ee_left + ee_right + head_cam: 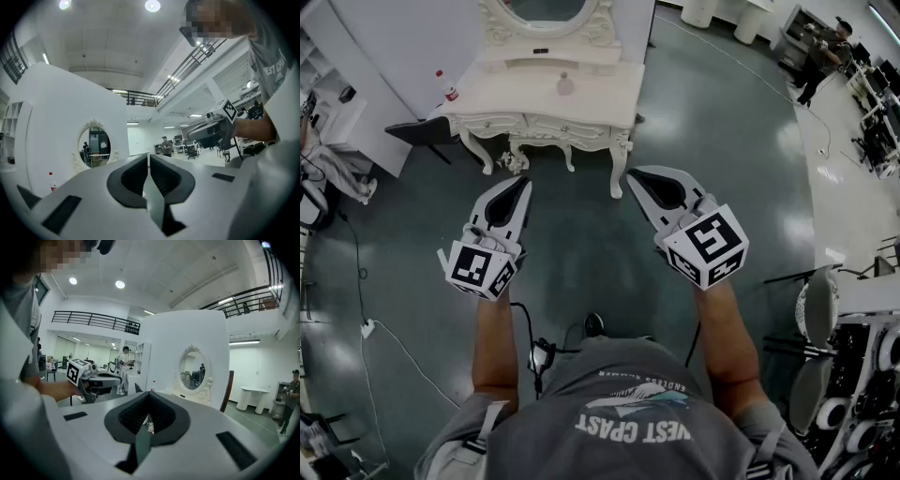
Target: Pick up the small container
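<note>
Forearms stretch forward side by side. I see the left gripper and right gripper closed and empty, with the small container well beyond their fingertips on the dressing table.

Cream-white dressing table, dull grey-green floor. Pale grey left gripper and right gripper, black-and-white square markers on each.
</note>
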### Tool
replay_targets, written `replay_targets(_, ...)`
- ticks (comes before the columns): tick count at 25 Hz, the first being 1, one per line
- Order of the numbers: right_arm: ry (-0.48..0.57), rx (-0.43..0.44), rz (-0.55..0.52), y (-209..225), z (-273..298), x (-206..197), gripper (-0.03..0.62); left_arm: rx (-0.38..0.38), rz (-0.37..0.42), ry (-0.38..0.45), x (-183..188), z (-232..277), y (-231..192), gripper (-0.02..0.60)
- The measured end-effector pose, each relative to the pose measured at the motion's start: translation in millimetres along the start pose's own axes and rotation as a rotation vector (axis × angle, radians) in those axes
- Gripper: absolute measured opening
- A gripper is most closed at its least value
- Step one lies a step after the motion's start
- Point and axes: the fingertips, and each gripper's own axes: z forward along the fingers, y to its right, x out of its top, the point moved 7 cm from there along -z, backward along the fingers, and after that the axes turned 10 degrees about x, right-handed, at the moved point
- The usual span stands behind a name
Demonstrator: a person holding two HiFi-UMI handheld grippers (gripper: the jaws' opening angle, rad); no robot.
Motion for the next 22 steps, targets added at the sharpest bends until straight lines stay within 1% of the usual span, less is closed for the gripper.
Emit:
replay_targets(7,-0.021,-0.002,0.007,7,15,1,0.025,-0.013,0.0,-0.004,-1,6,-13,0.029)
replay_targets(12,-0.029,-0.007,0.011,11,28,-1,0.025,-0.011,-0.02,-0.001,-7,12,-25,0.029)
replay_targets(16,-0.01,-0.013,0.023,17,39,-1,0.026,-0.018,-0.029,-0.004,-15,17,-34,0.03)
replay_targets(22,0.011,-0.019,0.051,38,50,-3,0.028,-0.016,-0.042,-0.017,-24,34,-40,0.03)
